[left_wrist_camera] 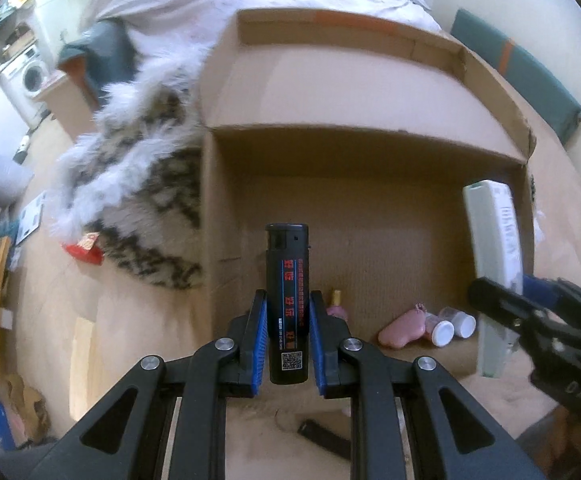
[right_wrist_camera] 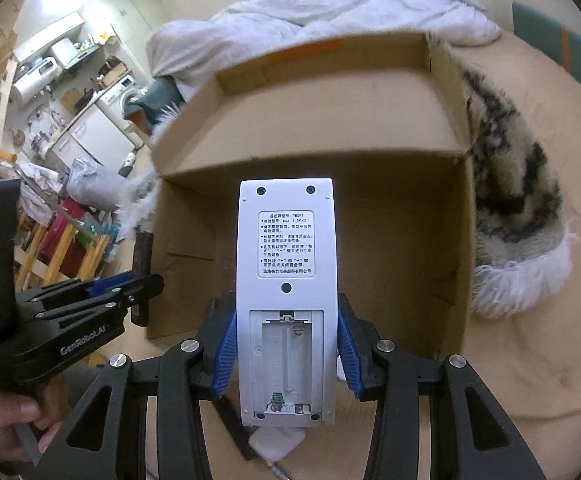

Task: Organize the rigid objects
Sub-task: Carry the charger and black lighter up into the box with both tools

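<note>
The left gripper (left_wrist_camera: pixel 287 340) clamps a black lighter (left_wrist_camera: pixel 287 304) upright over the near left of the open cardboard box (left_wrist_camera: pixel 370 216). Behind it a pink item (left_wrist_camera: pixel 402 330) and two white-capped bottles (left_wrist_camera: pixel 452 325) lie partly hidden. At right, the right gripper (right_wrist_camera: pixel 286 354) clasps a white remote (right_wrist_camera: pixel 288 300), its battery bay uncovered and near end cut off.

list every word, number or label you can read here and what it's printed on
"GenRobot.AI": side of the left tool.
"AAA 1.5V×2": label on the back of the white remote held in the right tool; its other lines are Chinese, too small to quote.
Black lighter in the left tool: red Chinese characters and a QR code, too blurred to read.
</note>
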`<state>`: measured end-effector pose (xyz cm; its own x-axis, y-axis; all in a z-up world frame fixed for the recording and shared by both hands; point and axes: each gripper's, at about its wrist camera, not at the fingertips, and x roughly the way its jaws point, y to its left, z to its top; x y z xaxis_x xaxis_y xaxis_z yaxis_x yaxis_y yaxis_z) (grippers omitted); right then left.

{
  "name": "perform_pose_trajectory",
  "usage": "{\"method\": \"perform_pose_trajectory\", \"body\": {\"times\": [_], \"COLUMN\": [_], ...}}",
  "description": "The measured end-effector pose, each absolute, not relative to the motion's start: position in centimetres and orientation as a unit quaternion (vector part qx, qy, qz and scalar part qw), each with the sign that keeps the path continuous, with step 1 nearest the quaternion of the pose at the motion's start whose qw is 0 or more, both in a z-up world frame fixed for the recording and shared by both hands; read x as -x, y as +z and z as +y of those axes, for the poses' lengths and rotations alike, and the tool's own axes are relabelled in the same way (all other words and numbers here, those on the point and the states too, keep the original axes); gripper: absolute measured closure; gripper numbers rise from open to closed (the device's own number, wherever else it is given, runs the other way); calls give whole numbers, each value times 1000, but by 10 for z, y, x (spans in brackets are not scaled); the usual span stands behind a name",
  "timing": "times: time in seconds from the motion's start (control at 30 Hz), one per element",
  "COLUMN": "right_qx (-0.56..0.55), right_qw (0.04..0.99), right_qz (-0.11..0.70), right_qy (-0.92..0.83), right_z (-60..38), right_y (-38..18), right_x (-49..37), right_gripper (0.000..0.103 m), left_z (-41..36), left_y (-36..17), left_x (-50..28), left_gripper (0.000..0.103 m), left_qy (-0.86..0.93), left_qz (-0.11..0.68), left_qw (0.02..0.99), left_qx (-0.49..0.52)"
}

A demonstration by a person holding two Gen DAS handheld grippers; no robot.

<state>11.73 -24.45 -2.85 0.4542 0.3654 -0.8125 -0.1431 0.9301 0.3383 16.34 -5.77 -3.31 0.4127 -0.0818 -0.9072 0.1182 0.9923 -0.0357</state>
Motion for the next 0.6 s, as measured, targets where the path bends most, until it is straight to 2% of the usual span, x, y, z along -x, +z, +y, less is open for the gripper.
{"method": "perform_pose_trajectory", "body": {"times": [0.1, 0.6], "right_qx": [-115, -104], "right_qw": [843, 830], "right_qz": [504, 539], "right_qy": [149, 100], "right_z": [-244, -246], "right_y": [-48, -85], "right_x": [-122, -137], "right_gripper": [57, 57], "left_z": [-54, -68], "left_y": [-46, -64], "left_x": [-167, -175], "left_gripper": [86, 86], "left_qy": [-82, -54], "left_qz": [541, 537], "left_qw": [837, 842], "left_qx": [23, -13]}}
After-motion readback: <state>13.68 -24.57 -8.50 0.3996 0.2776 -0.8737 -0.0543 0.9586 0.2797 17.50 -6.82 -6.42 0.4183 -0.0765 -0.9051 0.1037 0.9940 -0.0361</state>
